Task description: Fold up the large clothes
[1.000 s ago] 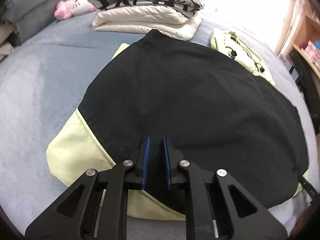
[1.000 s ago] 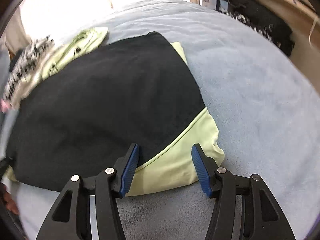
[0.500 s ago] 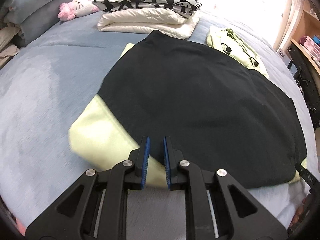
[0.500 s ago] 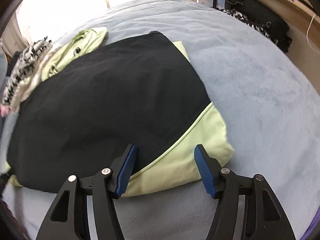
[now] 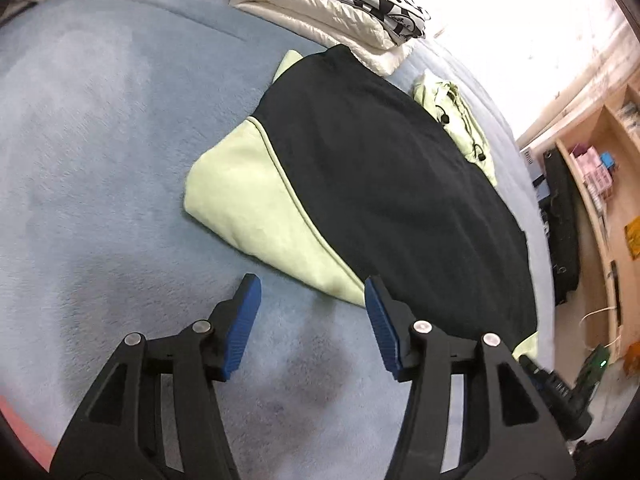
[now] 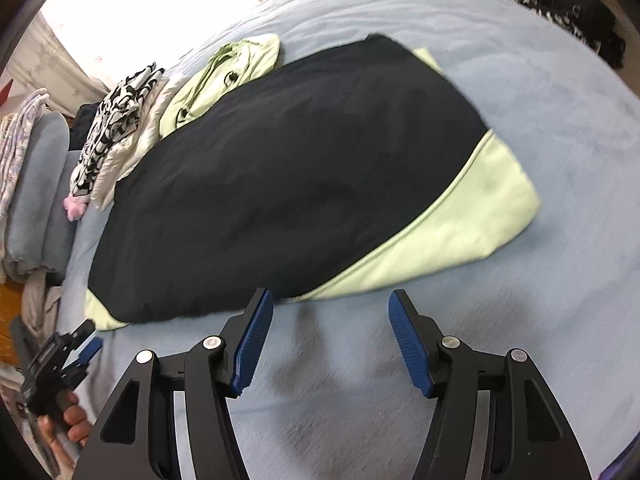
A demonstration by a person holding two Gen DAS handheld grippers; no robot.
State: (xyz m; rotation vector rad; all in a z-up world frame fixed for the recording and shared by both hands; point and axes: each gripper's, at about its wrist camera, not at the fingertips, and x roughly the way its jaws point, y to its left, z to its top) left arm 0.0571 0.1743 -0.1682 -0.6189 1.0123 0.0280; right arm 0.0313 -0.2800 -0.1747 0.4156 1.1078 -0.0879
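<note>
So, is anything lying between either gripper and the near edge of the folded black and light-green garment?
Nothing visible does: only bare blue bedspread separates the left gripper, its jaws opening, and the right gripper from the black and light-green garment.

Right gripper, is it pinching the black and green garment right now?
No, the right gripper stands open above bare blanket, short of the garment.
</note>
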